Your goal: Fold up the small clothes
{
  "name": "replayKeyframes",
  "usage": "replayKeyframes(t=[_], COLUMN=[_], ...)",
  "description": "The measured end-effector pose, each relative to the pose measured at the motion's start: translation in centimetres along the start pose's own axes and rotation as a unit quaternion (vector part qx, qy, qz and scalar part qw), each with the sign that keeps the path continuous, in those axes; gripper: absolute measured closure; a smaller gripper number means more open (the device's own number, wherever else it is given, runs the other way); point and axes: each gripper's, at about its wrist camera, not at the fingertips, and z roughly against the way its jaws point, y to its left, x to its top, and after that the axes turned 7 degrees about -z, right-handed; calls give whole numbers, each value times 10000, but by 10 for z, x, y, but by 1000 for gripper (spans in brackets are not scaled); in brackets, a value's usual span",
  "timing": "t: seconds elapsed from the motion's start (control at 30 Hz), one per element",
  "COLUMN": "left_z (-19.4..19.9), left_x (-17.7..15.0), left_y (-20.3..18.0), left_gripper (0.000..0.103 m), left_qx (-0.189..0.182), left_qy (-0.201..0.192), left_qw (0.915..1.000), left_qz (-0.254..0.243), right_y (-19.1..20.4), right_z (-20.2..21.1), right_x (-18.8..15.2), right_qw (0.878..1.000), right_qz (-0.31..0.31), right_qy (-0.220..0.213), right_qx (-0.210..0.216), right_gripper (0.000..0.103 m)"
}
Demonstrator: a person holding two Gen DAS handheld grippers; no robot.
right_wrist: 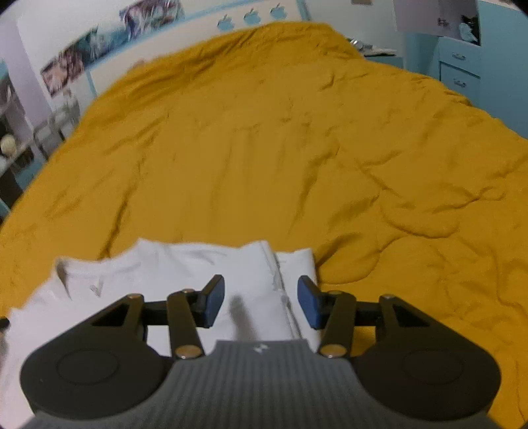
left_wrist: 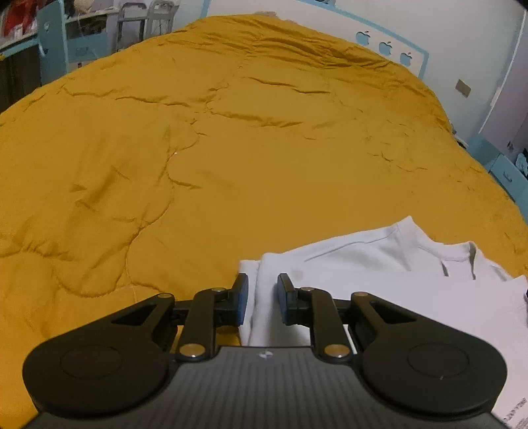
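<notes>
A white small shirt (left_wrist: 379,280) lies partly folded on the mustard quilt (left_wrist: 231,148), collar toward the far right in the left wrist view. My left gripper (left_wrist: 262,302) is open, its blue pads straddling the shirt's folded left edge just above it. In the right wrist view the same shirt (right_wrist: 184,274) lies low at the left, collar at the far left. My right gripper (right_wrist: 260,302) is open wide over the shirt's right folded edge and seam, holding nothing.
The mustard quilt (right_wrist: 297,148) covers the whole bed, wrinkled. Blue drawers (right_wrist: 462,66) stand at the far right, shelves and chairs (left_wrist: 142,23) at the far left, a white wall with apple stickers (left_wrist: 384,48) behind the bed.
</notes>
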Motion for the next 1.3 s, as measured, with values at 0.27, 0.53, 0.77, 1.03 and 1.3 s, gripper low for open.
replayKeyframes(t=[0.27, 0.53, 0.77, 1.03, 1.3], left_z=[-6, -6, -10, -2, 0], left_x=[5, 4, 4, 8, 26], left_y=[4, 0, 0, -9, -6], left_gripper=[82, 78, 75, 97, 97], left_qx=[-164, -249, -291, -223, -449], left_qy=[65, 73, 262, -74, -398], left_qw=[9998, 9996, 9992, 9995, 9982], left_qz=[84, 63, -113, -216, -98], right_y=[3, 1, -3, -2, -14], right_z=[-17, -17, -19, -12, 11], right_x=[-1, -2, -1, -1, 4], right_qw=[10000, 9998, 9994, 9991, 9935], right_qz=[-48, -186, -335, -372, -813], right_qy=[-58, -88, -47, -183, -792], right_qx=[31, 49, 86, 111, 26], right_gripper=[90, 91, 90, 94, 101])
